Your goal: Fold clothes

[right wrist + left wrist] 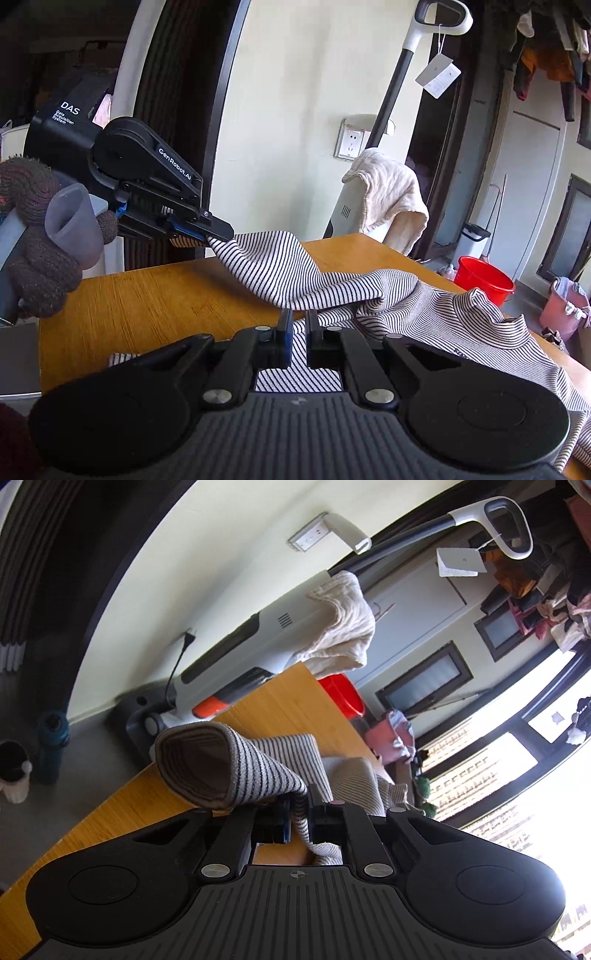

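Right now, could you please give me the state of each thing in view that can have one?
Left hand-held gripper: shut on the striped shirt's sleeve end, lifted.
Right hand-held gripper: shut on a fold of the shirt.
Striped shirt: unfolded, rumpled on the wooden table.
Cream towel: draped over the upright vacuum.

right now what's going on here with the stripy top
A person is folding a black-and-white striped knit top on a wooden table. The left hand-held gripper is shut on one end of it, lifted off the table. The right hand-held gripper is shut on the fabric lower down. The rest lies crumpled on the table.
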